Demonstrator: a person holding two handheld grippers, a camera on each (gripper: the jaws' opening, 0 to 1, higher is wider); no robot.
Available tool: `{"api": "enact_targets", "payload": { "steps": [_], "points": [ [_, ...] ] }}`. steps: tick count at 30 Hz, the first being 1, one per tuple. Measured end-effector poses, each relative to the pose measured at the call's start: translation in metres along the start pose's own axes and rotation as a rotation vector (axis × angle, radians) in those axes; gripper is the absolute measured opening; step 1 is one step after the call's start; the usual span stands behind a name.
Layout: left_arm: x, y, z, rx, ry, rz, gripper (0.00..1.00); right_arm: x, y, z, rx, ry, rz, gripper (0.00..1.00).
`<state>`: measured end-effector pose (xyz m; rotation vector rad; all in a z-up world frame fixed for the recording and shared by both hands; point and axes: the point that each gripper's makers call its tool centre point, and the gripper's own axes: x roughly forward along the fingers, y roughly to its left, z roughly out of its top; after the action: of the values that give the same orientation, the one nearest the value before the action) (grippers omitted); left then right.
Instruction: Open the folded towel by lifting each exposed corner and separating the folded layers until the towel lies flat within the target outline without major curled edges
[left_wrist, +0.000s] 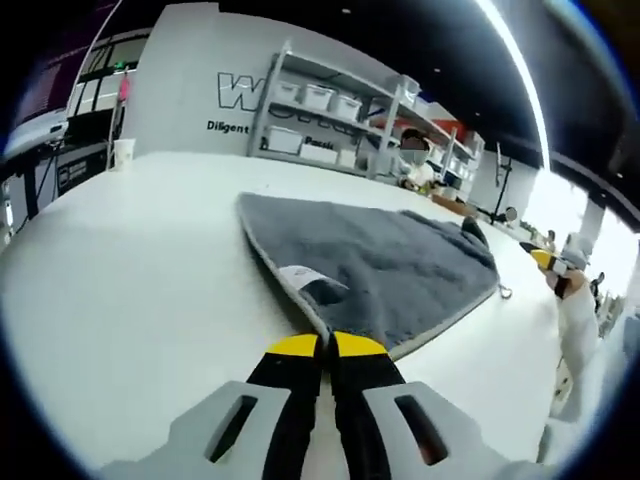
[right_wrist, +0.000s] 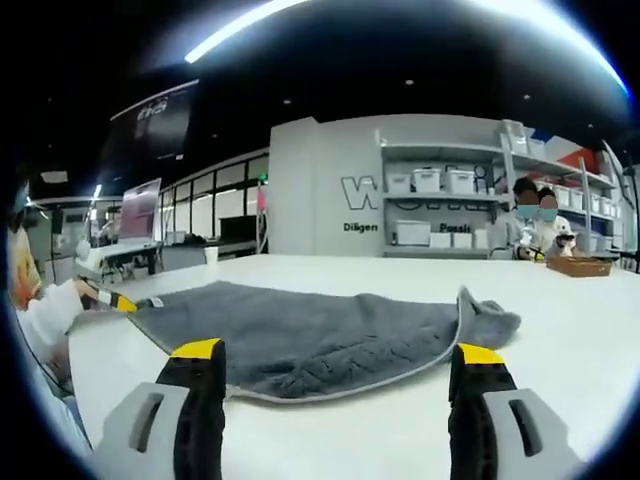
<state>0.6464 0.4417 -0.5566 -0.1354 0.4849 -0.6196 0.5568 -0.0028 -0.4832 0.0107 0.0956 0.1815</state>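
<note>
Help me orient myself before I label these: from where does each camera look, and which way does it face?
Left gripper view: rides the left gripper, jaws shut on a corner of the grey towel, looking across the white table toward shelves.
Right gripper view: rides the right gripper, jaws apart, low over the table, facing the towel's long edge; the left gripper enters at left, with a sleeve.
Shared: towel, table, shelves, lettered wall.

Left gripper (left_wrist: 326, 345) and right gripper (right_wrist: 340, 352), grey slotted bodies, black jaws with yellow tips, white sleeve (right_wrist: 45, 312)
</note>
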Motion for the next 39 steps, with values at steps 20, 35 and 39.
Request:
{"api": "enact_targets", "payload": {
  "steps": [20,35,39],
  "points": [
    [-0.037,0.002,0.017,0.114,-0.071,0.055,0.45,-0.003,-0.010,-0.003,-0.017,0.034,-0.042,0.89],
    [-0.039,-0.032,0.037,0.264,-0.166,-0.008,0.87,-0.007,-0.053,0.011,-0.093,0.158,-0.142,0.83],
    [-0.040,-0.035,0.041,0.272,-0.185,-0.012,0.94,0.007,-0.064,0.022,-0.136,0.205,-0.142,0.82]
  ]
}}
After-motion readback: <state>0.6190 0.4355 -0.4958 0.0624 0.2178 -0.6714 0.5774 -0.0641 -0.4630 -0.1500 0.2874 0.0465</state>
